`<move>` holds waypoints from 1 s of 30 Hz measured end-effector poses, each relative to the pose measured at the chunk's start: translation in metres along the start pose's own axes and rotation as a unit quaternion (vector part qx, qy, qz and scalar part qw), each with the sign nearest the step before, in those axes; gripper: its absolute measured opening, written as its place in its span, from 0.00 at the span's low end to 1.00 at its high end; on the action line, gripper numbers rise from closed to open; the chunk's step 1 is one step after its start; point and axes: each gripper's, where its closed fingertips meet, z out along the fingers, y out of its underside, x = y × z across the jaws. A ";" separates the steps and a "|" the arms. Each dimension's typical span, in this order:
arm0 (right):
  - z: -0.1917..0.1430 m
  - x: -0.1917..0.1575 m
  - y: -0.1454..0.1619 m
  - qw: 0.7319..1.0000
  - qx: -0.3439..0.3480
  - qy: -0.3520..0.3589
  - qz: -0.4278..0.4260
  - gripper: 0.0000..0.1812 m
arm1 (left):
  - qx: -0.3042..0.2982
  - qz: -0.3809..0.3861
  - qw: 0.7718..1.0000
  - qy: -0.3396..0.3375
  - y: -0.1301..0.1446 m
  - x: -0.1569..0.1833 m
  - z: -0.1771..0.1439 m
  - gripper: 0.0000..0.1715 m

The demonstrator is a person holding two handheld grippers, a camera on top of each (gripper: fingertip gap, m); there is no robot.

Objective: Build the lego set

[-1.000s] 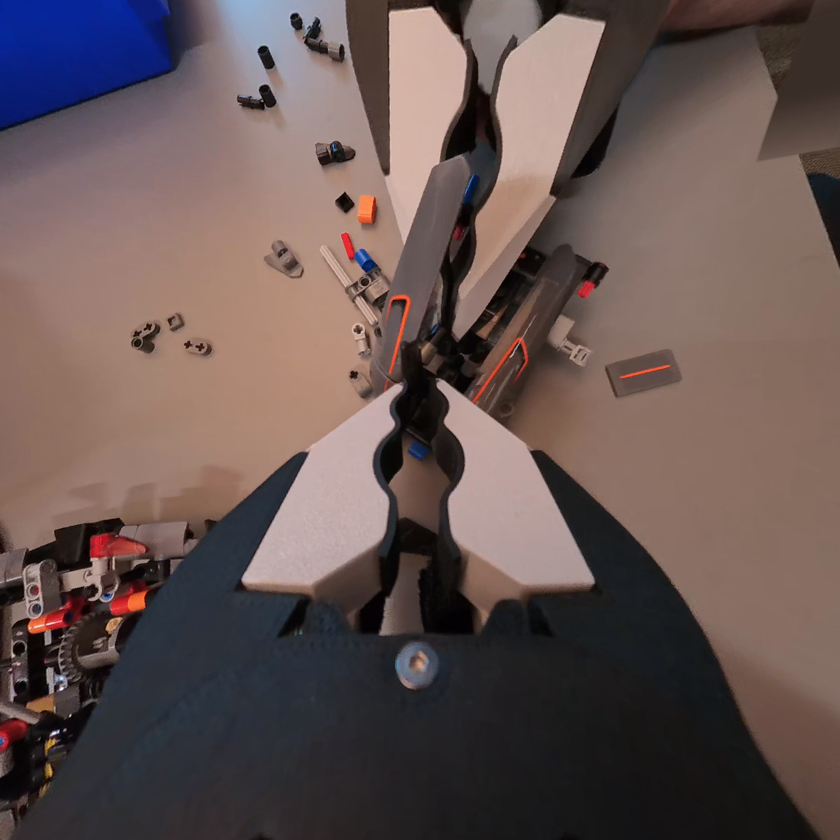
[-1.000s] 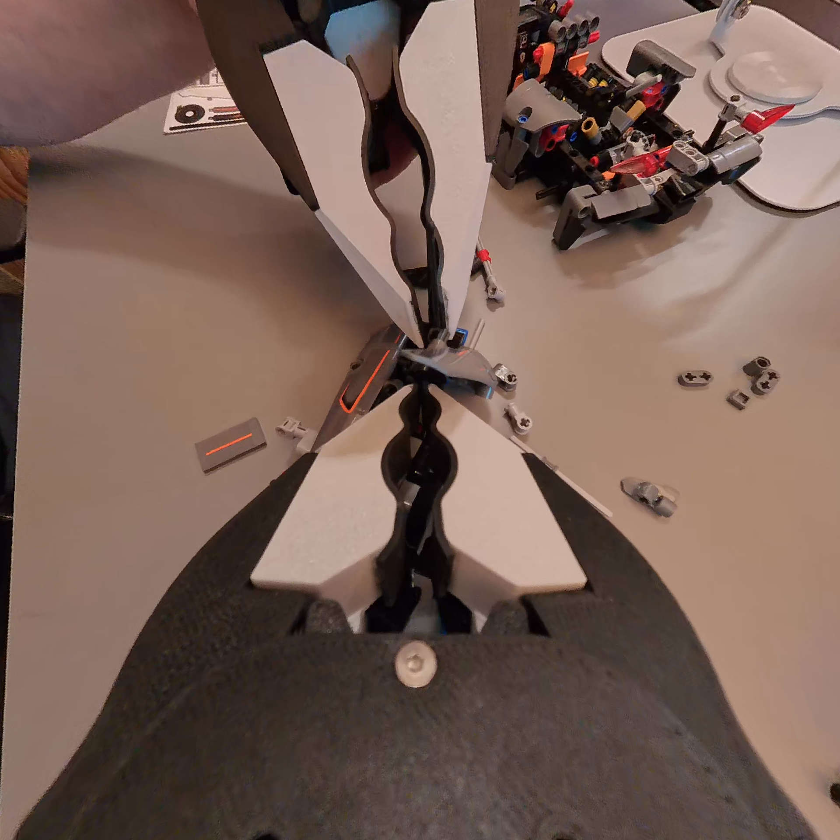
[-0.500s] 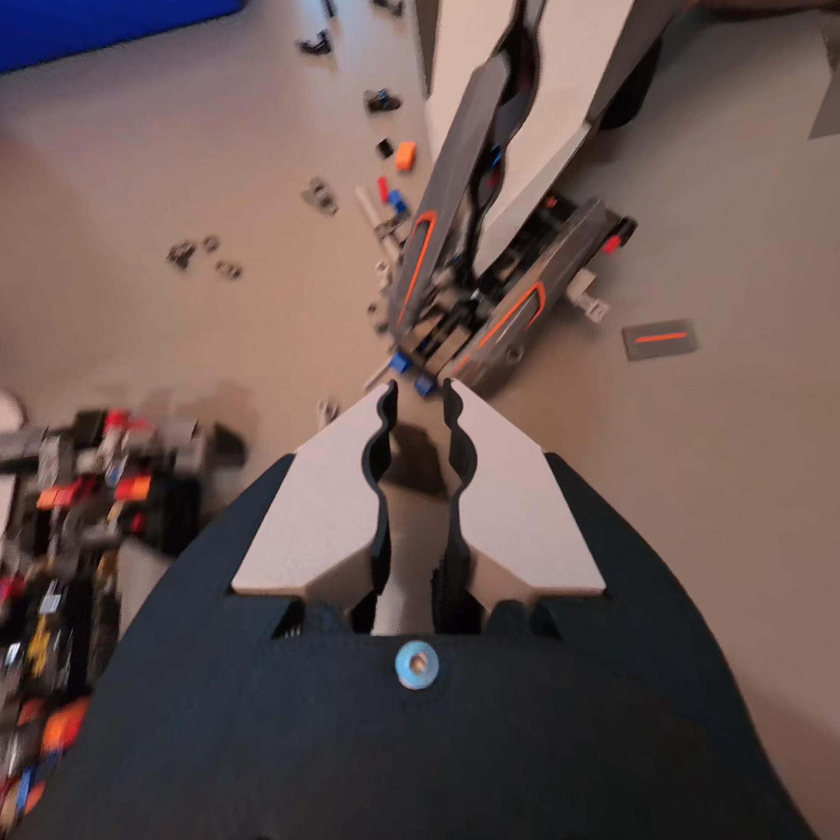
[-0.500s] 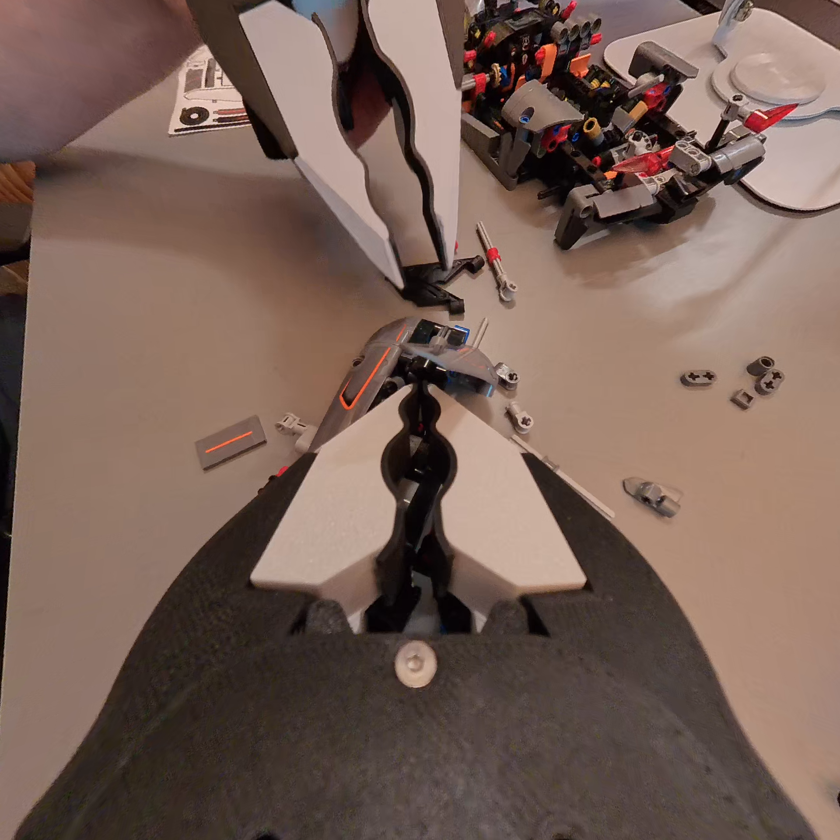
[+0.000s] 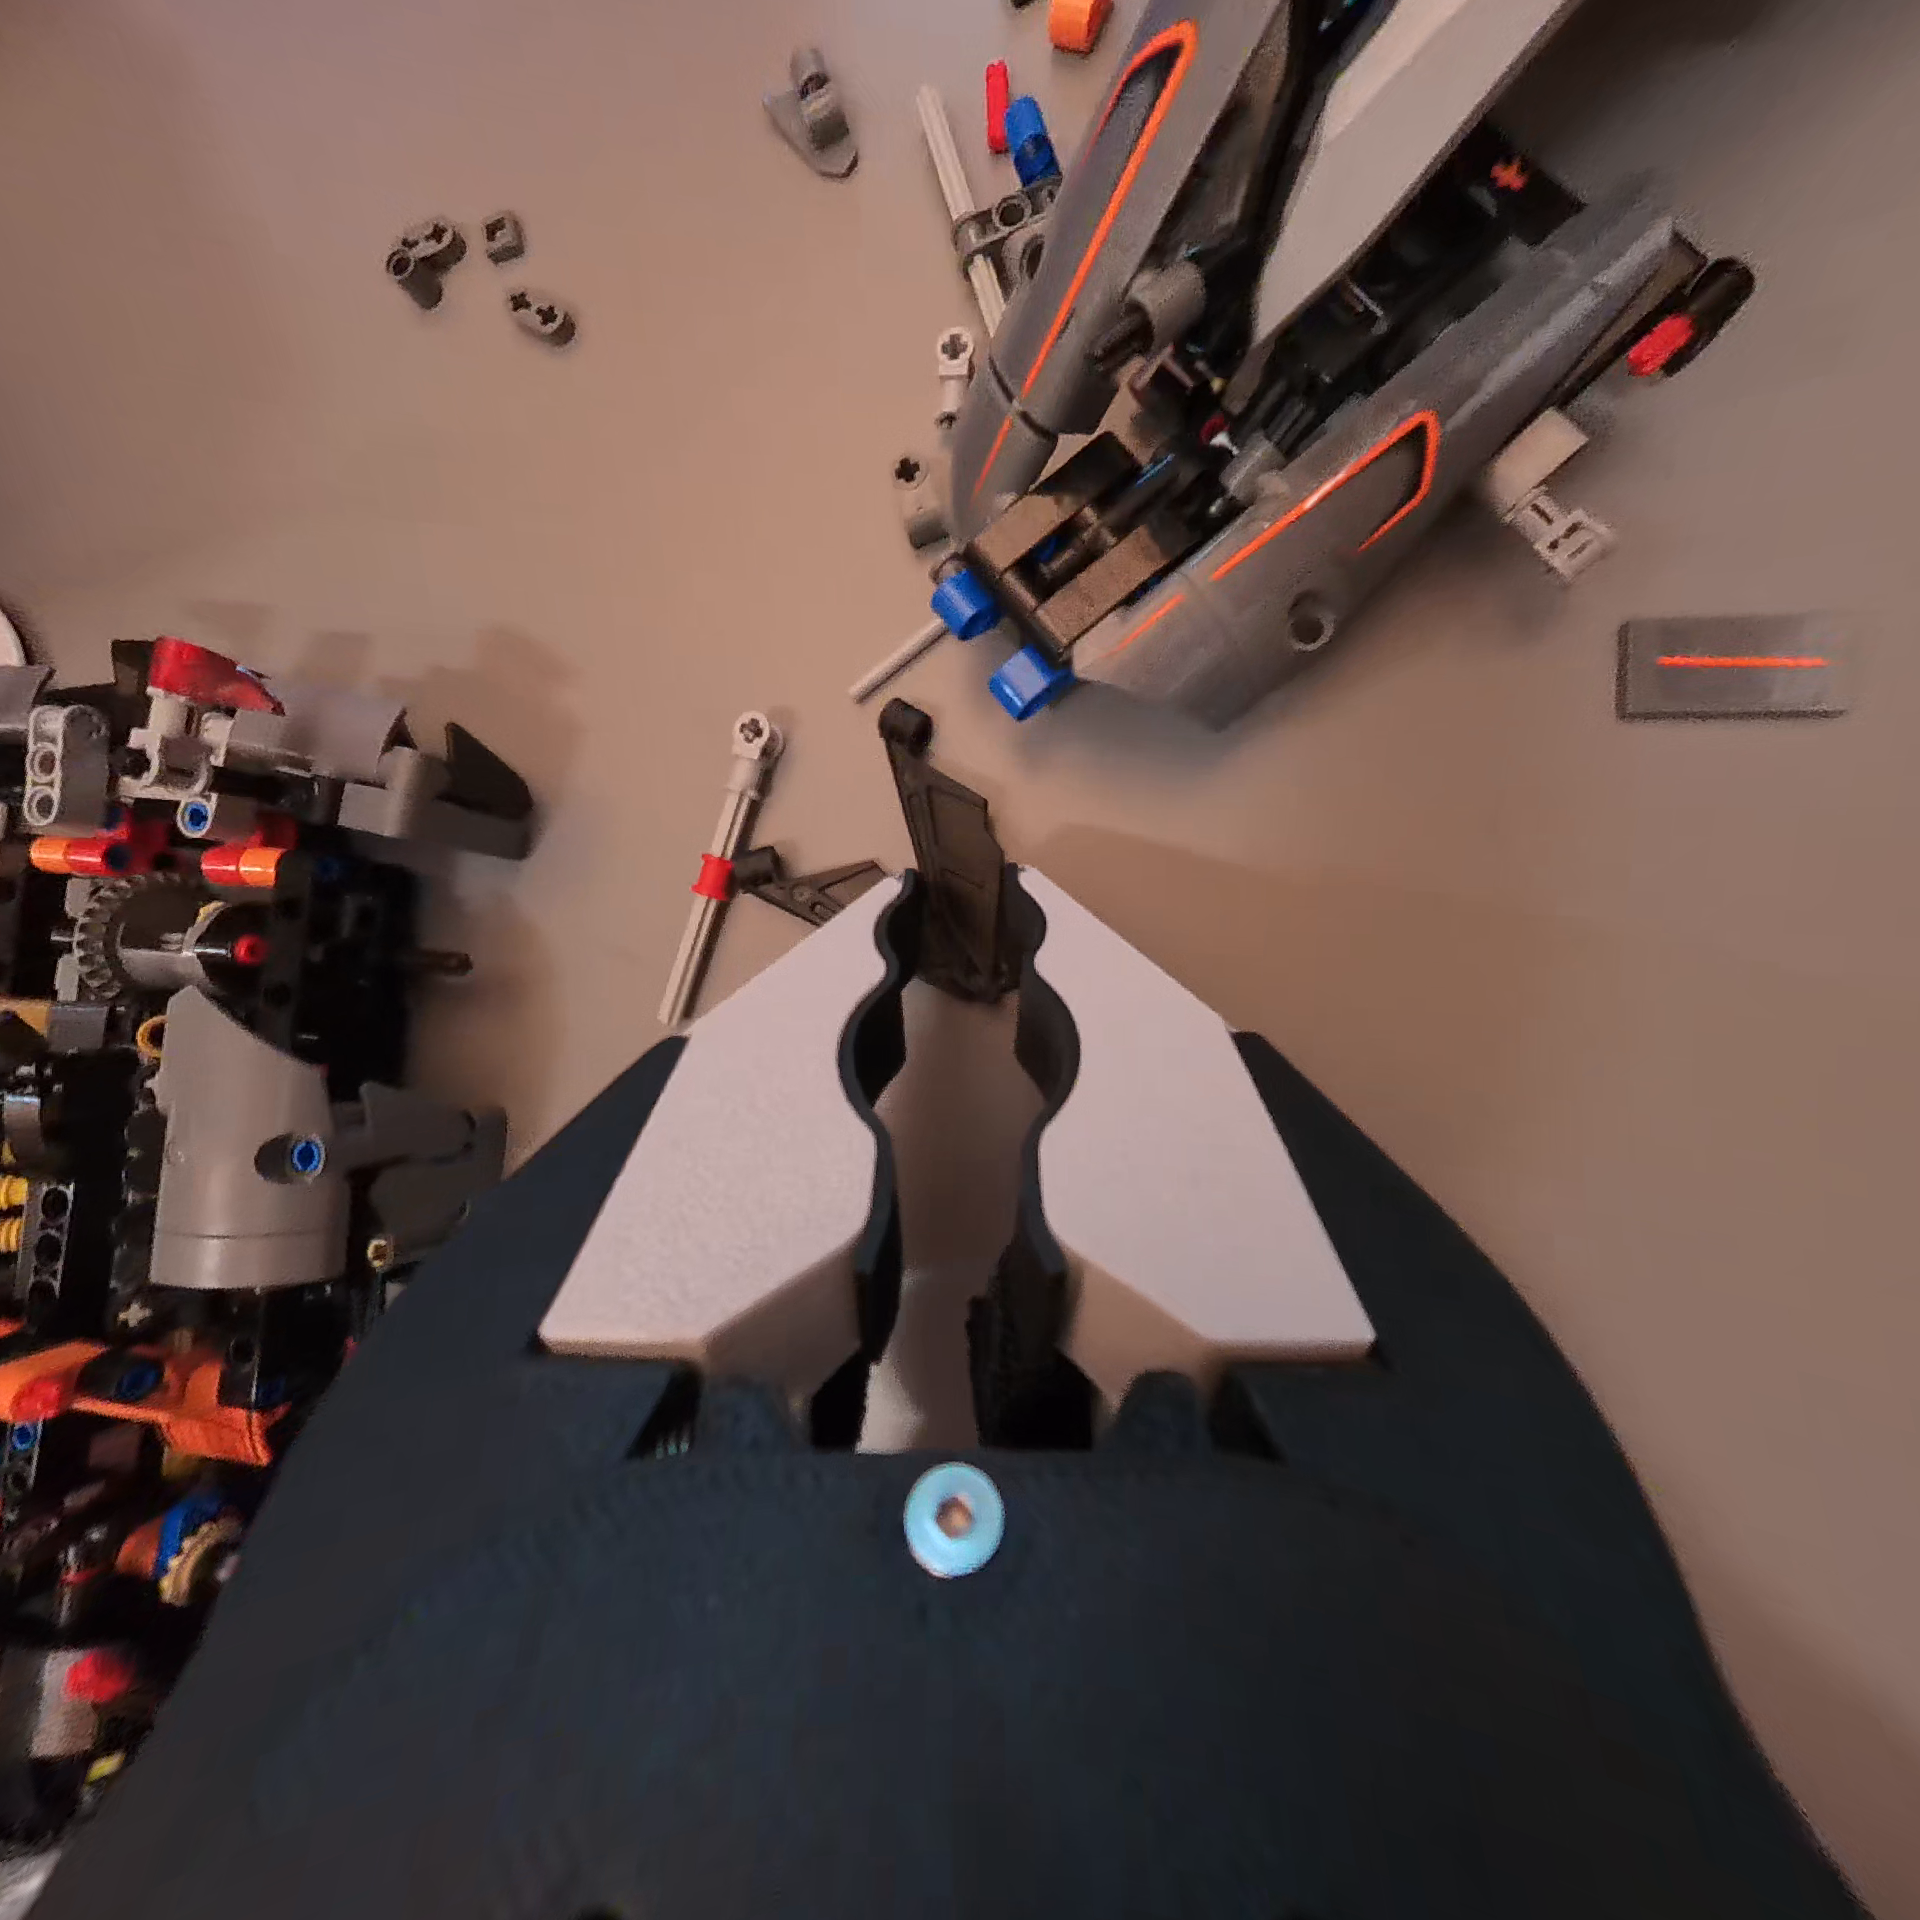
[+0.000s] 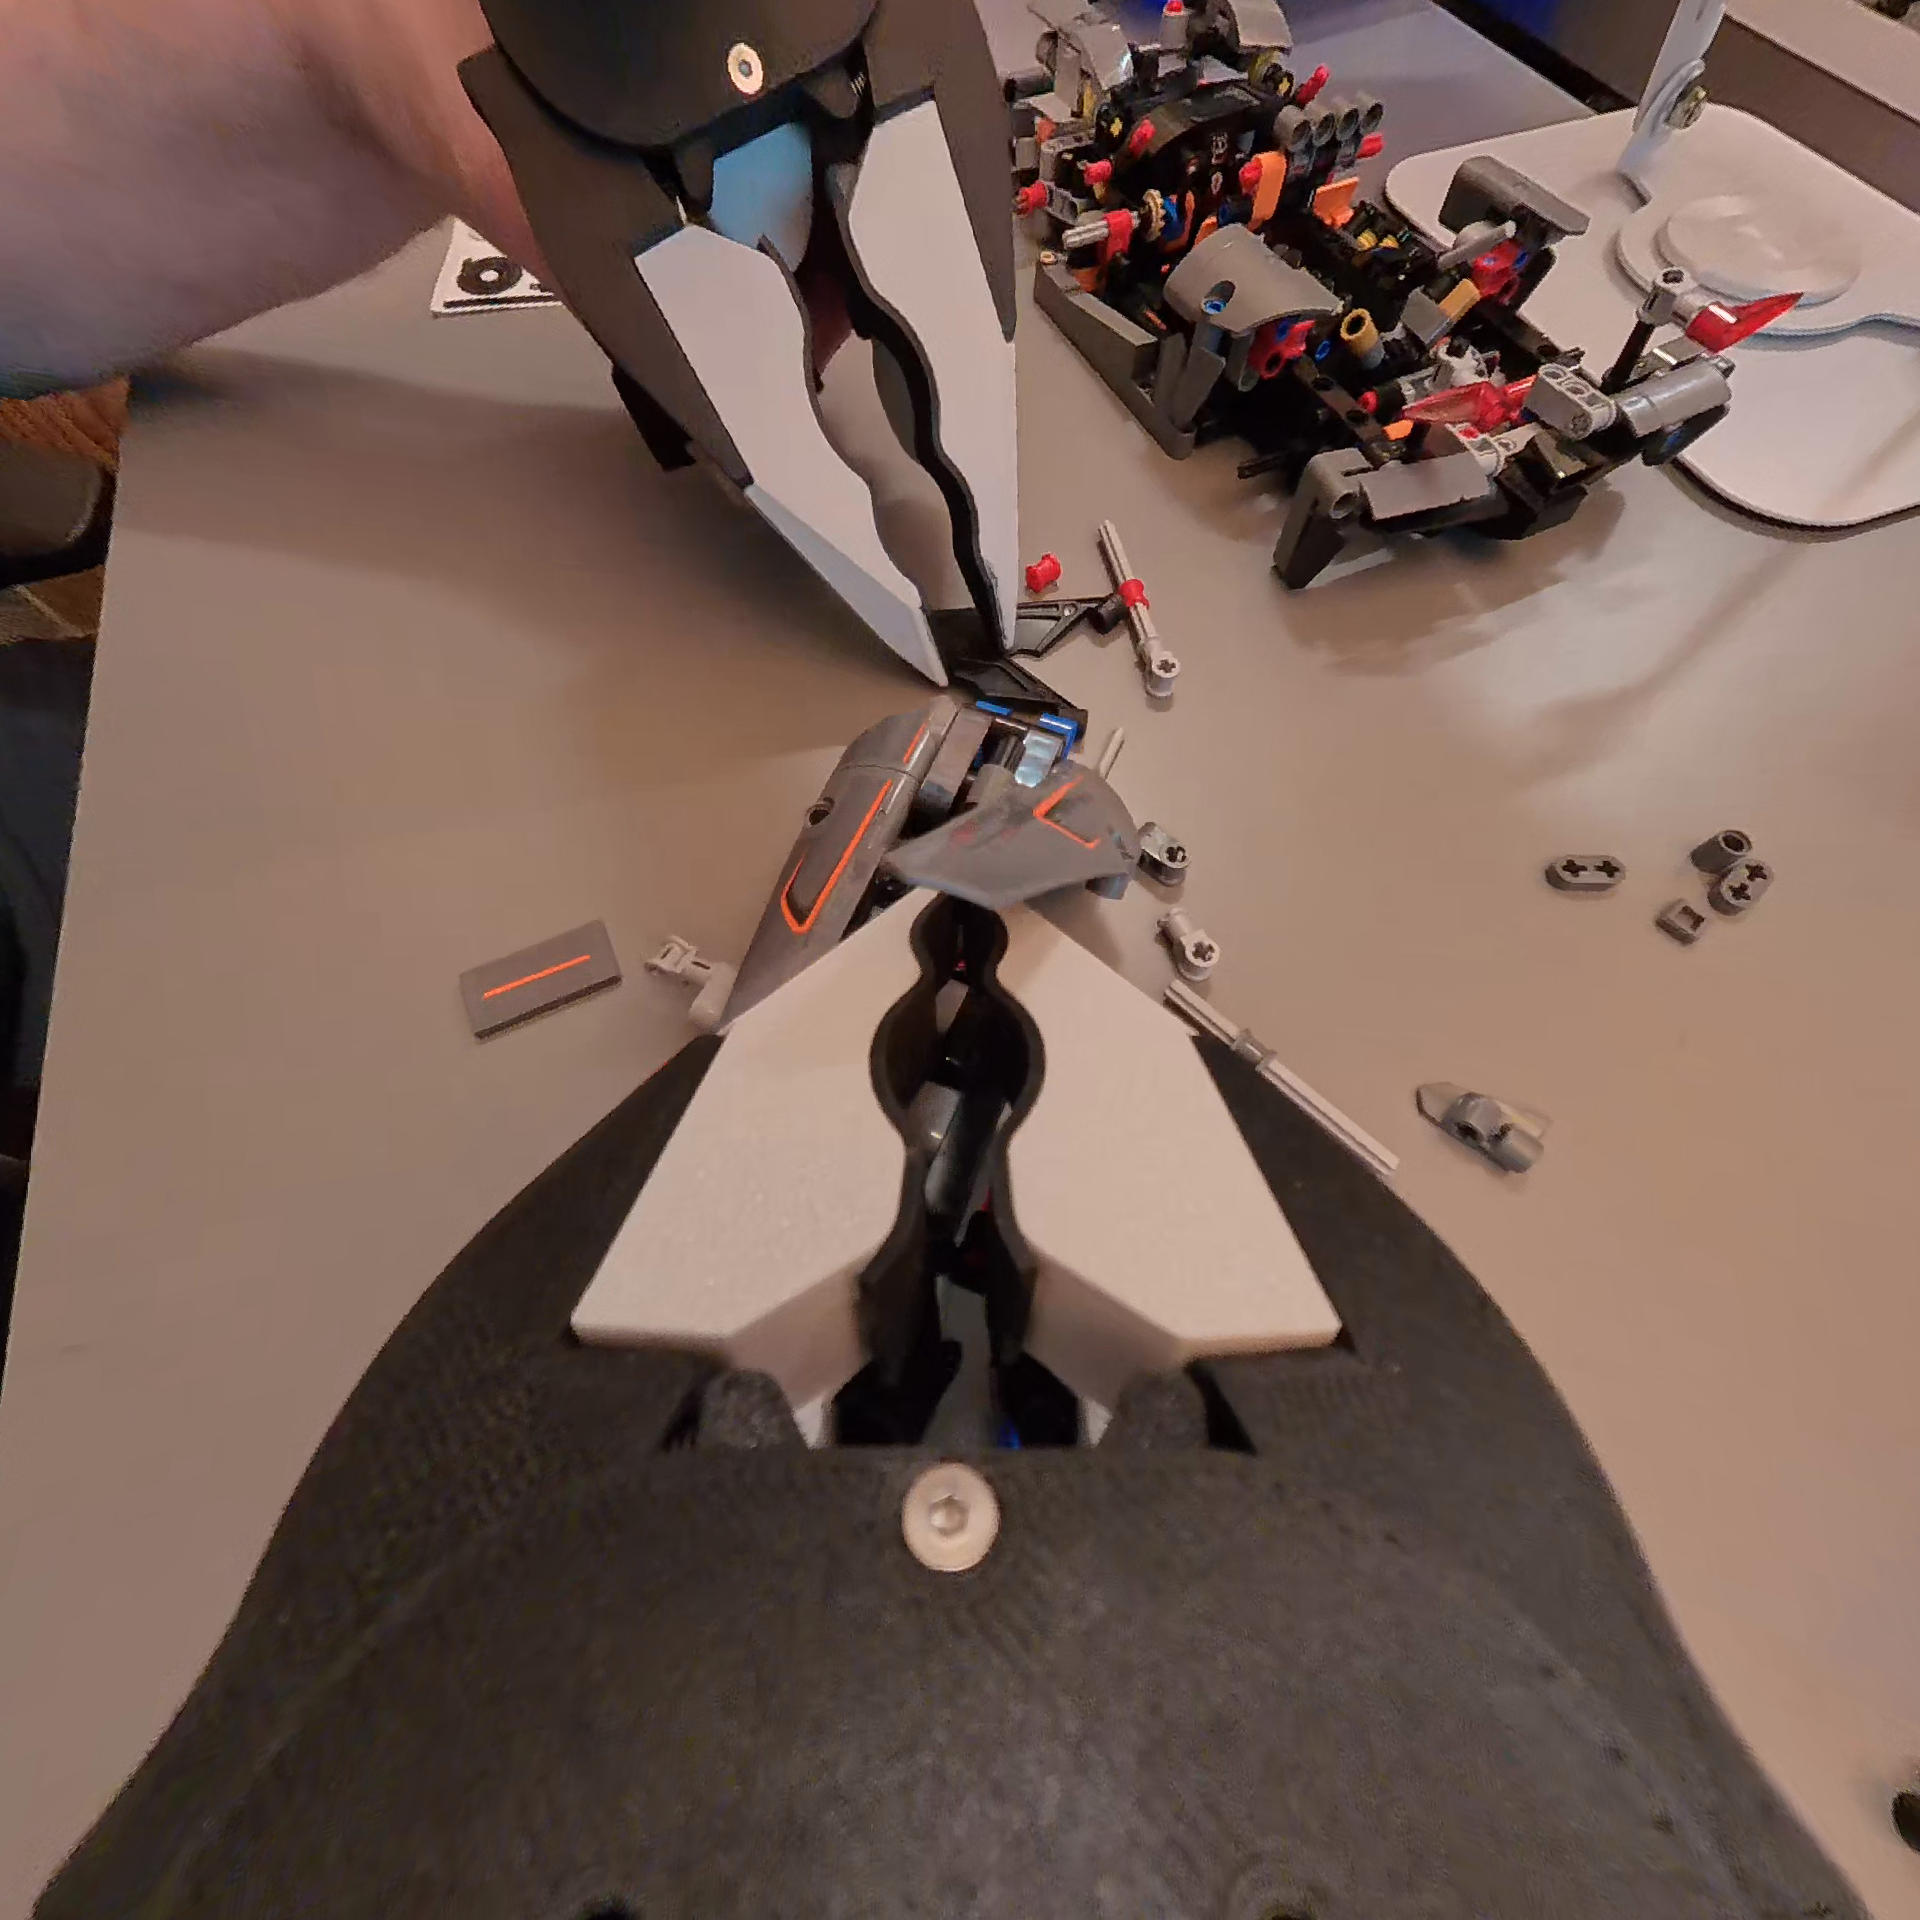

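Note:
My right gripper (image 6: pixel 961 914) is shut on a grey Lego sub-assembly with orange lines (image 6: pixel 935 821) and holds it low over the table. The same sub-assembly shows in the left wrist view (image 5: pixel 1299 447), with two blue pins facing me. My left gripper (image 5: pixel 961 899) is narrowly open, and its fingertips straddle a black wedge-shaped panel (image 5: pixel 940 821) that lies on the table just in front of the sub-assembly. In the right wrist view the left gripper (image 6: pixel 971 649) points down at that panel (image 6: pixel 1013 681). The large part-built car chassis (image 5: pixel 208 1039) stands to my left (image 6: pixel 1351 312).
A second black panel (image 5: pixel 810 883) and a grey axle with a red bush (image 5: pixel 717 862) lie beside the left fingertips. A grey tile with an orange line (image 5: pixel 1730 665), small grey connectors (image 6: pixel 1683 873) and a long grey axle (image 6: pixel 1278 1081) lie scattered. A white stand base (image 6: pixel 1766 260) sits behind the chassis. The gap from one gripper's tips to the other's is roughly 9 cm.
My left gripper let go of the sub-assembly, opened, drew back toward the chassis and came down around the black panel. The right gripper kept hold of the sub-assembly and barely moved.

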 end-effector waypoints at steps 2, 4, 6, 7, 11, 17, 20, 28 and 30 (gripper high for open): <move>-0.004 -0.001 -0.002 1.000 0.008 -0.003 -0.003 0.00 | 0.009 -0.003 1.000 -0.006 -0.001 0.002 0.001 0.07; -0.008 -0.001 -0.003 1.000 0.013 -0.005 -0.004 0.00 | 0.016 -0.004 1.000 -0.016 -0.002 0.002 0.001 0.07; -0.012 -0.001 -0.005 1.000 0.021 -0.009 -0.004 0.00 | 0.018 0.000 1.000 -0.024 -0.001 0.004 0.000 0.07; -0.014 -0.002 -0.006 1.000 0.024 -0.012 -0.004 0.00 | 0.017 0.001 0.999 -0.034 -0.001 0.003 0.000 0.07; -0.021 -0.006 -0.004 1.000 0.024 -0.018 0.004 0.02 | 0.025 -0.004 0.998 -0.055 -0.002 0.003 -0.008 0.07; -0.064 -0.023 -0.009 0.997 0.032 0.063 -0.033 0.01 | 0.057 -0.011 0.993 -0.103 -0.012 0.009 -0.044 0.07; -0.064 -0.048 -0.048 0.984 0.050 0.120 -0.122 0.11 | 0.114 -0.063 0.989 -0.068 -0.028 0.030 -0.059 0.07; -0.002 -0.078 -0.080 0.863 -0.059 0.225 -0.449 0.08 | 0.158 -0.125 0.979 0.007 -0.058 0.069 -0.090 0.07; 0.001 -0.081 -0.087 0.847 -0.049 0.238 -0.473 0.06 | 0.159 -0.134 0.978 0.010 -0.061 0.072 -0.097 0.07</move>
